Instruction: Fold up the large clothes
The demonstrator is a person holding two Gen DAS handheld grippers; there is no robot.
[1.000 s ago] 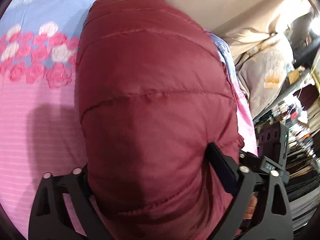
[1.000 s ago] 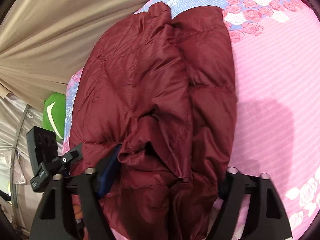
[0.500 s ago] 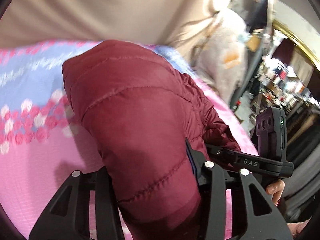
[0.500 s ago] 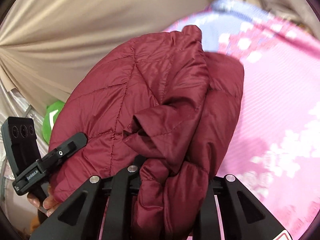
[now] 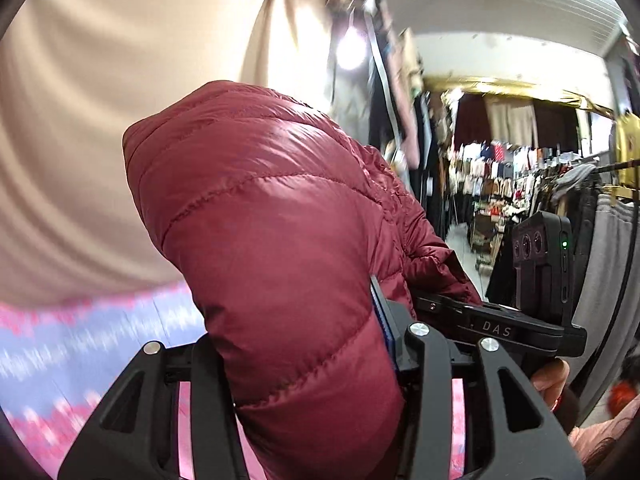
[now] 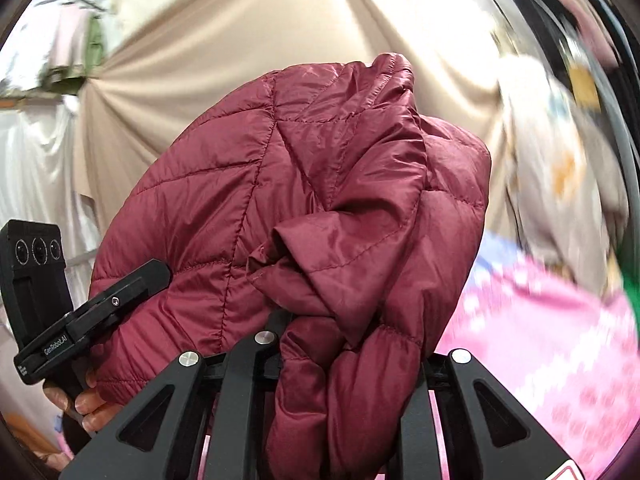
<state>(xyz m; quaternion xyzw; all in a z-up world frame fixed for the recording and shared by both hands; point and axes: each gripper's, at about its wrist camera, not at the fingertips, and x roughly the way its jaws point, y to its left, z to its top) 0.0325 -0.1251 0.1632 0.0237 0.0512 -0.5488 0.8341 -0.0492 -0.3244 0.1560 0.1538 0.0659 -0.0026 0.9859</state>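
The left claw [image 5: 308, 364] is clamped on a maroon jacket [image 5: 280, 248], which bulges toward 12 o'clock above the pink bedsheet [image 5: 52, 344] at 8 o'clock. The right claw [image 6: 344, 364] is clamped on the jacket's bunched folds, sheet at 4 o'clock.

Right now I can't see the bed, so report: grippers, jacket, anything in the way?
Left gripper shut on jacket. Right gripper shut on it too. Jacket bunched, up off the pink bedspread. Curtain behind, nothing in the way.
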